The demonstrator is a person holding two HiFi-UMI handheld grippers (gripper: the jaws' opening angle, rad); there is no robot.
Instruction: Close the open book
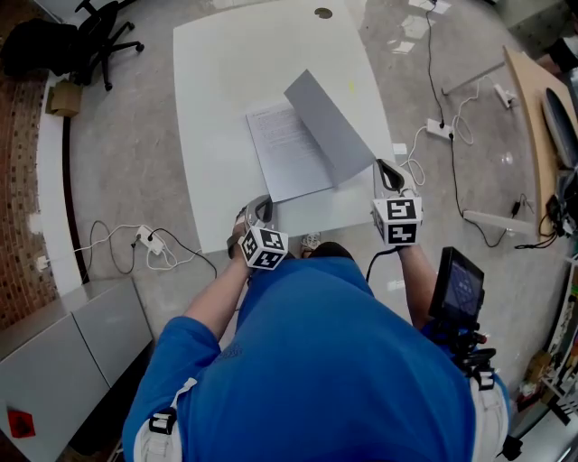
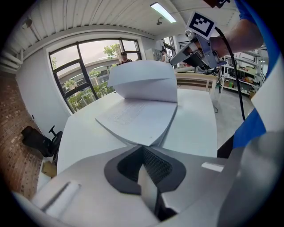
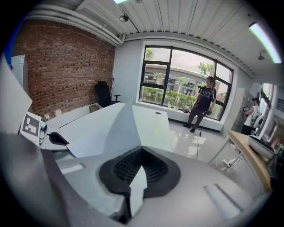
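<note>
Open book (image 1: 287, 152) lies on the white table (image 1: 217, 81); our right gripper (image 1: 387, 171) pinches its raised cover (image 1: 330, 126), while our left gripper (image 1: 261, 210), fingers pressed together, sits at the book's near corner. We judge the thin cover could slip free and flop open

My right gripper (image 1: 390, 173) pinches the cover (image 1: 330, 126) by its corner, tilted up over the book (image 1: 284, 153). My left gripper (image 1: 260, 210) grips the book's near edge on the table (image 1: 217, 108).

A white tabletop (image 1: 217, 108) carries an open book (image 1: 284, 149) toward its near edge; a round grommet (image 1: 323, 13) sits at the far edge.
</note>
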